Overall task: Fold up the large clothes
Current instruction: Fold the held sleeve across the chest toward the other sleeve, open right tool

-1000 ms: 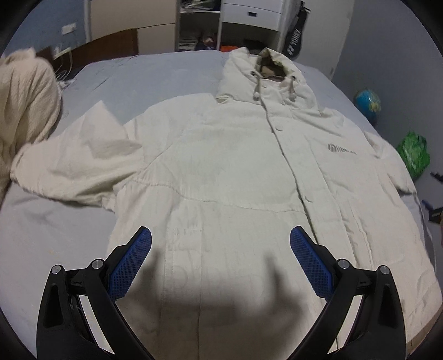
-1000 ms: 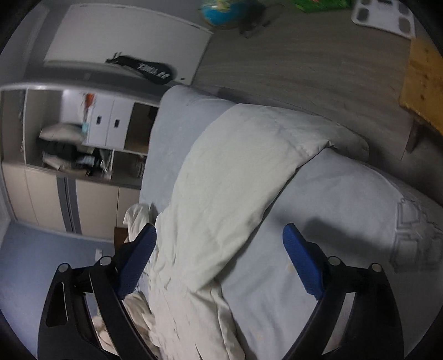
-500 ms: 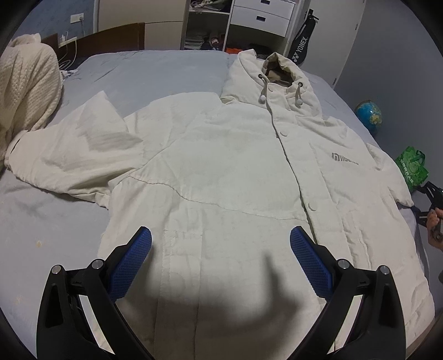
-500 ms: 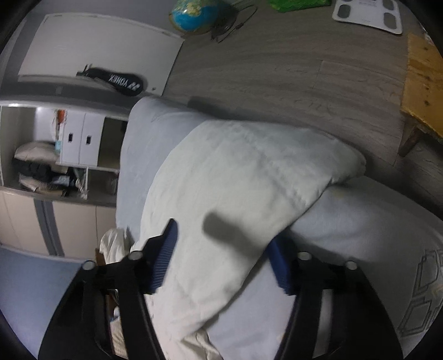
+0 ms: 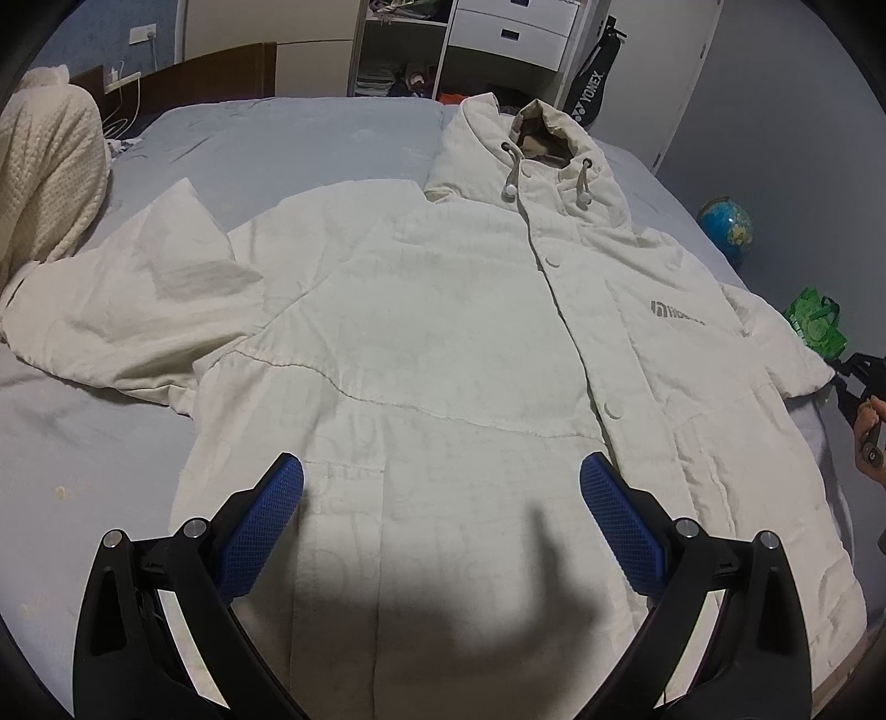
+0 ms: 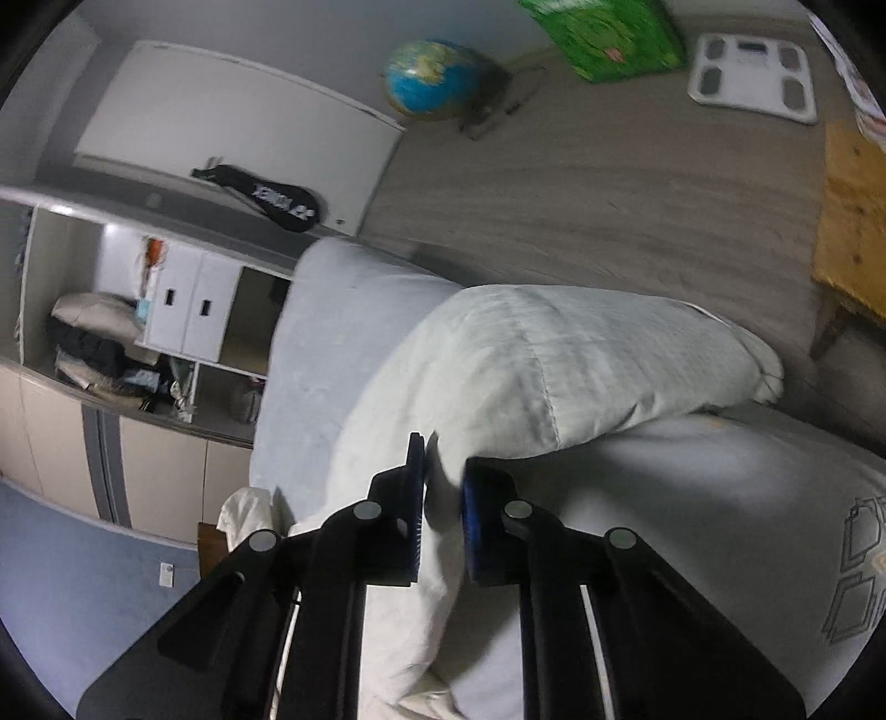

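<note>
Right gripper (image 6: pixel 443 498) fingers now closed around jacket (image 6: pixel 554 360) sleeve edge.

You are in a home bedroom: a bed (image 5: pixel 310 138) with a grey-blue sheet, an open wardrobe (image 6: pixel 111 343) stuffed with clothes, white drawers (image 5: pixel 515 33), a globe (image 6: pixel 429 77) and bathroom scale (image 6: pixel 753 75) on the wooden floor.

One coat, one bed, two tongs.

A single cream hooded coat (image 5: pixel 443 343) lies on the one grey bed (image 5: pixel 288 138), with two drawstring toggles (image 5: pixel 508 191) and two snap buttons (image 5: pixel 554 259) showing down its front. There are two tongs, the left tongs (image 5: pixel 442 531) and the right tongs (image 6: pixel 443 515). Around the room: one globe (image 6: pixel 429 77), one green bag (image 6: pixel 609 33), one bathroom scale (image 6: pixel 753 77), one racket case (image 6: pixel 266 196), one knitted blanket (image 5: pixel 44 166).
</note>
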The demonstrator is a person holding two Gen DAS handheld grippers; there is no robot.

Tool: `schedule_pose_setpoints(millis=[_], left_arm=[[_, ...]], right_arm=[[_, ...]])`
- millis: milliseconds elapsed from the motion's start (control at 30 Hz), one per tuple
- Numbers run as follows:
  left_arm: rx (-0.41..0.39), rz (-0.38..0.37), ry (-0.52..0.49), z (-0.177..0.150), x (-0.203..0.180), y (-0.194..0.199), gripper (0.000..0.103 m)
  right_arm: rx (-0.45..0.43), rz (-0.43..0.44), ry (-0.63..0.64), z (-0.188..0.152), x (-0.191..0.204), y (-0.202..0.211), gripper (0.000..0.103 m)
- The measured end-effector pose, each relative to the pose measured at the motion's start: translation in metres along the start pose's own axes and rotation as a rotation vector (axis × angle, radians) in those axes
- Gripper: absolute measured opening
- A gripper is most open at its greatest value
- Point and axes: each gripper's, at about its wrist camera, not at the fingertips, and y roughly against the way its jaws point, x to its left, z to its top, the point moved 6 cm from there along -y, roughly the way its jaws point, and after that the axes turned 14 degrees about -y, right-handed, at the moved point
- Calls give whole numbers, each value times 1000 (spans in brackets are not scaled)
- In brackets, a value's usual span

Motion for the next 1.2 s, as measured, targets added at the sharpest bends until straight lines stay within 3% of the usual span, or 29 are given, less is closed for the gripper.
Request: schedule_pose_setpoints(millis=[267, 467, 667, 900, 1067, 1200], left_arm=[[-23, -7, 13, 2, 0, 6, 96], [-48, -16, 59, 4, 8, 13, 96], [-57, -29, 103, 4, 16, 16, 96], [-62, -19, 100, 4, 16, 19, 96], [-59, -19, 108, 3, 19, 19, 96], [-54, -17, 121, 3, 22, 17, 96]], right_arm=[[43, 102, 157, -39, 83, 15, 6], [122, 138, 341, -111, 139, 16, 6], [194, 136, 479, -187, 168, 7, 6], [301, 80, 641, -283, 174, -16, 6], [386, -16, 764, -342, 147, -40, 6], [422, -80, 800, -365, 121, -57, 6]])
